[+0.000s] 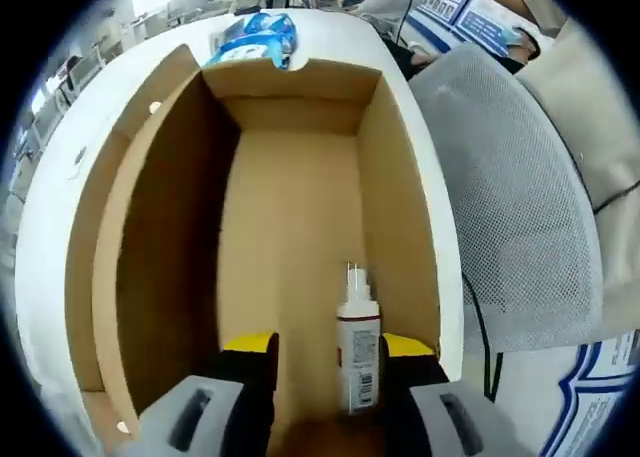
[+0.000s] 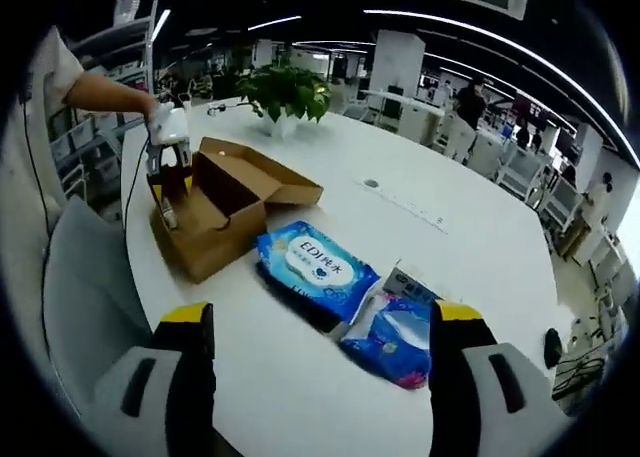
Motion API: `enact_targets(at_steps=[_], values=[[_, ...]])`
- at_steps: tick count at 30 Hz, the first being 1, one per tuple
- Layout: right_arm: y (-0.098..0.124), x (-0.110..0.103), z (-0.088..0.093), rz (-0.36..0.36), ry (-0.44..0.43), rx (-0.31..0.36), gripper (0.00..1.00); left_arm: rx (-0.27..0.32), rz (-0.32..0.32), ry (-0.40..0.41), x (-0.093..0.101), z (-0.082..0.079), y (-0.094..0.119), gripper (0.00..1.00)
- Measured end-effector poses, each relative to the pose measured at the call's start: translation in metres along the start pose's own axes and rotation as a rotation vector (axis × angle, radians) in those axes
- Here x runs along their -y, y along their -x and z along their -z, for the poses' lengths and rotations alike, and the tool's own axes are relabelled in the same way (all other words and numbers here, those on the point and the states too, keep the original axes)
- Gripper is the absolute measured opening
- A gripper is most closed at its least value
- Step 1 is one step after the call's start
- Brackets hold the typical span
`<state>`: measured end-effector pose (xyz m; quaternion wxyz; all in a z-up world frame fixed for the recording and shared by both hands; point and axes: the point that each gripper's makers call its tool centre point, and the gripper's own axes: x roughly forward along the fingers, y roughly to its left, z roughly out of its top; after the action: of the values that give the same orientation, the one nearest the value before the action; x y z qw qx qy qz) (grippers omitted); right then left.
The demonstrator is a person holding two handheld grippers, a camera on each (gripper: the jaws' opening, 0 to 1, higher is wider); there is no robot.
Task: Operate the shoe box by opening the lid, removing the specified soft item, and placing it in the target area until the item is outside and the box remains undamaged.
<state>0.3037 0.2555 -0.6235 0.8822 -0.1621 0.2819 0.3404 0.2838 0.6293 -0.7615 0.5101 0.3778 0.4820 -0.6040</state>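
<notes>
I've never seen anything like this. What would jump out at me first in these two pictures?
Probably the open cardboard shoe box, with a small white bottle between the jaws of the left hand-held gripper. In the right gripper view, the blue wet-wipes pack and a smaller blue pouch lie on the white table beside the box, ahead of the open right hand-held gripper. A potted plant stands at the far side.

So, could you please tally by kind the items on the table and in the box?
Cardboard shoe box: 1
Blue soft packs: 2, a wipes pack and a smaller pack
White bottle between the left gripper jaws: 1
Potted plant: 1
Total: 5
</notes>
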Motion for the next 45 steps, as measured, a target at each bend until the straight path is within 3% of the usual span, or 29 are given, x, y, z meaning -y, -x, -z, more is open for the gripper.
enact_targets(at_steps=[4,8,19,25,36,45], values=[[0.003,-0.006,-0.002,0.008,-0.016,0.017,0.84,-0.036,0.024,-0.036,0.003,0.003,-0.008,0.38],[0.004,-0.007,-0.003,0.023,-0.040,0.037,0.83,-0.034,0.032,-0.042,0.006,0.004,-0.010,0.34],[0.001,-0.023,0.000,0.023,-0.073,0.056,0.80,0.001,-0.044,-0.055,0.005,0.010,-0.019,0.21],[-0.002,-0.032,-0.002,0.011,-0.093,0.072,0.79,0.017,-0.082,-0.055,0.002,0.007,-0.021,0.20],[-0.005,-0.049,-0.012,0.000,-0.130,0.122,0.75,0.066,-0.134,0.044,-0.004,-0.002,-0.020,0.18],[-0.009,-0.061,-0.021,-0.012,-0.163,0.169,0.72,0.133,-0.181,0.077,-0.009,-0.018,-0.005,0.18]])
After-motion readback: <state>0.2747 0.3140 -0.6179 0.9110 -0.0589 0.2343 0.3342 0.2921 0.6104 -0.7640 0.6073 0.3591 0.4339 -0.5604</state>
